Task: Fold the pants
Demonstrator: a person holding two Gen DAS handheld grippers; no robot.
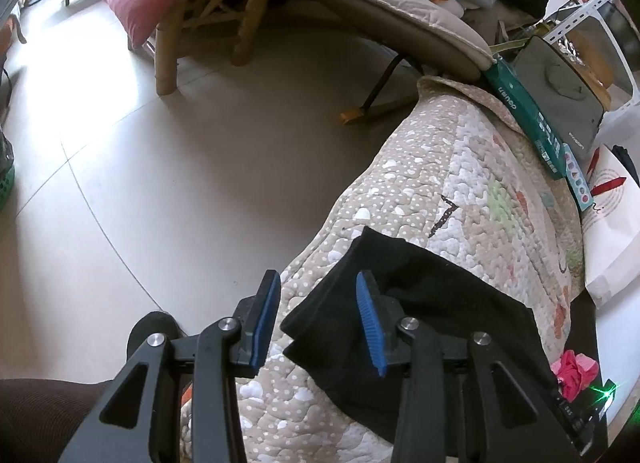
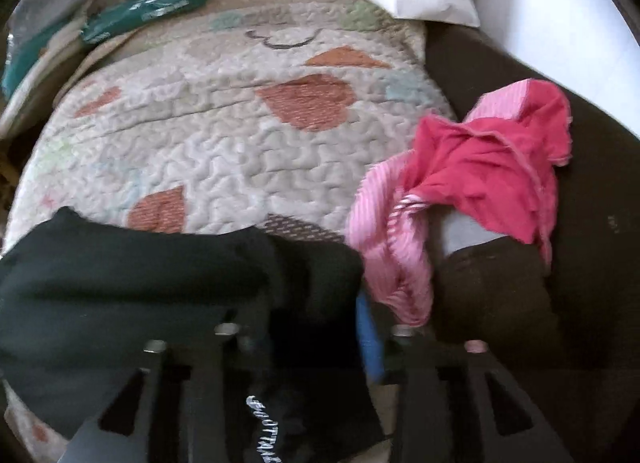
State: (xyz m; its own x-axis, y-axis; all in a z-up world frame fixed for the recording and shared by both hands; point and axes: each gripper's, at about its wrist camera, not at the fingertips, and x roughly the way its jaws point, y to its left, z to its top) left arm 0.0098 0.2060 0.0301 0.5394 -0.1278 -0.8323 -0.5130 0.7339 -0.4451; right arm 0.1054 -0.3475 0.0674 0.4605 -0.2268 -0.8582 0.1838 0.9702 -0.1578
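Black pants [image 1: 432, 315] lie folded on a quilted patterned blanket [image 1: 460, 167]. My left gripper [image 1: 318, 319] is open, its blue pads [image 1: 370, 323] wide apart over the pants' near left corner, holding nothing. In the right wrist view the pants [image 2: 132, 287] fill the lower left, with white lettering near the bottom. My right gripper [image 2: 320, 327] is blurred; the black cloth covers its left finger and one blue pad [image 2: 370, 335] shows at the pants' right edge. I cannot tell how its jaws stand.
A pink and red garment [image 2: 460, 191] lies right of the pants on a dark surface. A green box [image 1: 528, 115], a dark tablet [image 1: 560, 87] and white paper [image 1: 616, 223] lie at the blanket's far end. A bamboo chair [image 1: 208, 23] stands on the tiled floor.
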